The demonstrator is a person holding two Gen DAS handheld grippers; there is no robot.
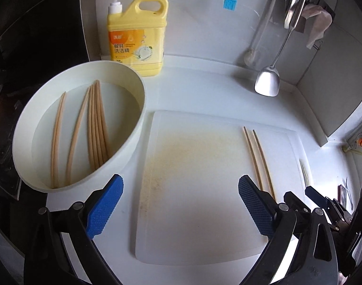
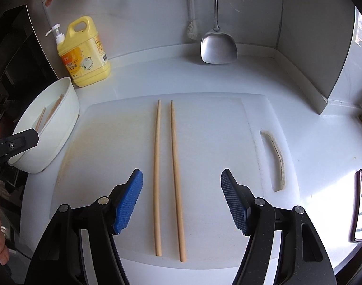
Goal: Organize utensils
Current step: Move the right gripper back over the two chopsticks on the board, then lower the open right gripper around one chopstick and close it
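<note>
On a white kitchen counter, seen from the left wrist camera, the left gripper (image 1: 179,191) hangs with its blue-padded jaws spread wide and holding nothing, above a stained white cutting board (image 1: 192,190). To its left, a round white basin (image 1: 138,121) holds a loose bundle of wooden chopsticks (image 1: 96,128) lying lengthwise. Two more chopsticks (image 1: 259,159) lie side by side near the board's right edge. A yellow dish-soap jug (image 1: 137,35) with a pump stands behind the basin; a metal spatula (image 1: 267,83) and a blue silicone brush (image 1: 230,2) hang at the back wall.

From the right wrist camera, the right gripper (image 2: 182,198) is likewise wide open and empty, its jaws straddling the pair of chopsticks (image 2: 166,178), which lie nearly parallel and slightly apart on the cutting board (image 2: 216,128). The basin (image 2: 69,109) sits off the board's left edge, chopstick ends showing inside, with the soap jug (image 2: 86,54) behind it.
</note>
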